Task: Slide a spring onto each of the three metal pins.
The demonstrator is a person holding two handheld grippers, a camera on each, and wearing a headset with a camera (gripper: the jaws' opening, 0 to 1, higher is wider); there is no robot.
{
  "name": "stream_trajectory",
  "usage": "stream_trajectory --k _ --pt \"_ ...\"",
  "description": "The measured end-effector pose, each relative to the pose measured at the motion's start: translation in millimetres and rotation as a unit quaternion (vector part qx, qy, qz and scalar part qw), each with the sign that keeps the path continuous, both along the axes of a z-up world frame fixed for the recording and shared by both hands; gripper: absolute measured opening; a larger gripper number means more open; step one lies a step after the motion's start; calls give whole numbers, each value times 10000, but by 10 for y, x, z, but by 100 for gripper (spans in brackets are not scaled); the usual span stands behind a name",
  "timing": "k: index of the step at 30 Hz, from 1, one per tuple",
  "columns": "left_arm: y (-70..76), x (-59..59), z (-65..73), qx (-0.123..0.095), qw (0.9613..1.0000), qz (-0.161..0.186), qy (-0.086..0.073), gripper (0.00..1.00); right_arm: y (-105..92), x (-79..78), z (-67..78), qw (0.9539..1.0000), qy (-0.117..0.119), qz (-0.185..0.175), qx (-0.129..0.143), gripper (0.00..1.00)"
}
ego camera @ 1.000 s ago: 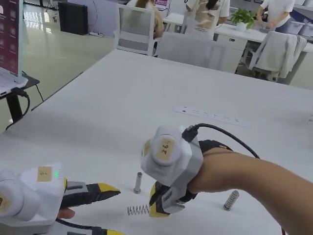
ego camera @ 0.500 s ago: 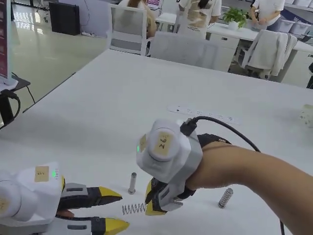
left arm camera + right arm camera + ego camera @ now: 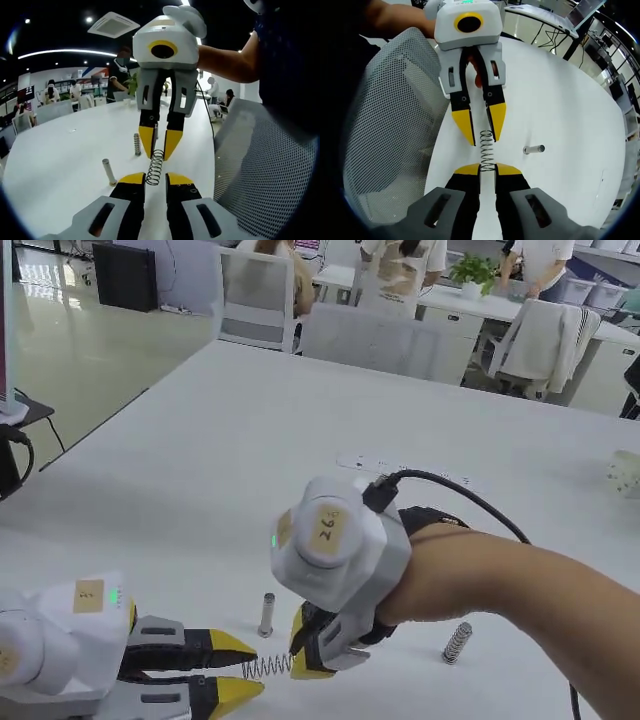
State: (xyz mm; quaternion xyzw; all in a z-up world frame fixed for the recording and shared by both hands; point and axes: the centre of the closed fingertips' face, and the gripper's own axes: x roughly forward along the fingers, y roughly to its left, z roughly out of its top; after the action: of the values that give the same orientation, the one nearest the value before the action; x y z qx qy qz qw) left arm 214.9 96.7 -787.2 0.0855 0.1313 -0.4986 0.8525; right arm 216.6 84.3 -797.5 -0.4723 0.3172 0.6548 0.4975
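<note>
Right gripper (image 3: 306,660): in the head view its white body covers most of the jaws, and just the yellow tips show beneath. Its own view is clearer. The jaws are nearly together, pinching one end of a spring (image 3: 486,147). The spring runs straight across to the other gripper, over the near part of the table (image 3: 200,460) and well in from its left edge. Whether the coils clear the surface: cannot tell.

Left gripper (image 3: 250,667): the body is cut off by the bottom-left corner of the head view. The jaws are a little apart, with the free end of the spring in the gap between the yellow tips. Whether either tip touches the coils: cannot tell in either gripper view.

Pin (image 3: 267,613): upright and bare, just beyond the spring on the far side, close beside the right gripper's tips.

Second spring (image 3: 457,642): to the right of the right gripper, just beside the forearm (image 3: 500,590), which hides the table behind it. It is small in every view. Whether it stands over a pin or leans loose: cannot tell.

Power strip (image 3: 400,472): flat, farther back toward the middle of the table. A black cable (image 3: 450,505) arcs from the right gripper's body over the wrist.

Mesh chair back (image 3: 260,165): off the table's near edge, cut off by the view's rim.
</note>
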Motion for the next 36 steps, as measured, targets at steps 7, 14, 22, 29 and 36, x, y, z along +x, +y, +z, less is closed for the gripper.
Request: stream_trajectory --k 7,14,22,29,36 --pt "7 -5 -9 88 9999 -32 -70 3 9 -13 16 10000 -23 42 -5 8" --pt "1 -10 -13 136 9998 -78 -87 2 9 -12 30 10000 -66 69 15 8" --pt "-14 -19 3 70 9999 -72 -77 2 -1 -10 38 10000 -73 6 20 9" --pt "-6 -34 4 38 10000 -70 -53 2 10 -4 29 10000 -33 -62 63 12" --pt "10 -15 47 -9 9999 -37 -95 2 -23 6 -52 9999 58 -118 19 13"
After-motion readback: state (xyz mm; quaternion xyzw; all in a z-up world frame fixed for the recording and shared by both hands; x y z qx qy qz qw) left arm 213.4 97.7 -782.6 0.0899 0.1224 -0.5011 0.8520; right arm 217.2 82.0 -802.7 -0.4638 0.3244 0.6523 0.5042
